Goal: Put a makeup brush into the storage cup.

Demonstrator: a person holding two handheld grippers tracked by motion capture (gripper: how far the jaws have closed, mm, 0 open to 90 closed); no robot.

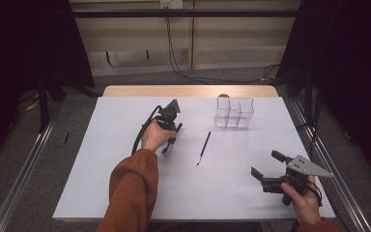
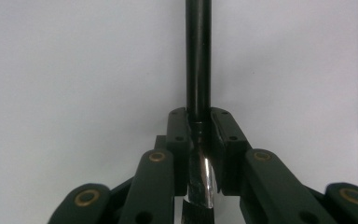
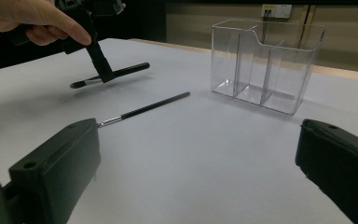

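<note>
No text, label, brand, number or sign can be read in any of the pictures. The brush handles, the clear organizer, the counter and the grippers all show plain, unmarked surfaces.
</note>
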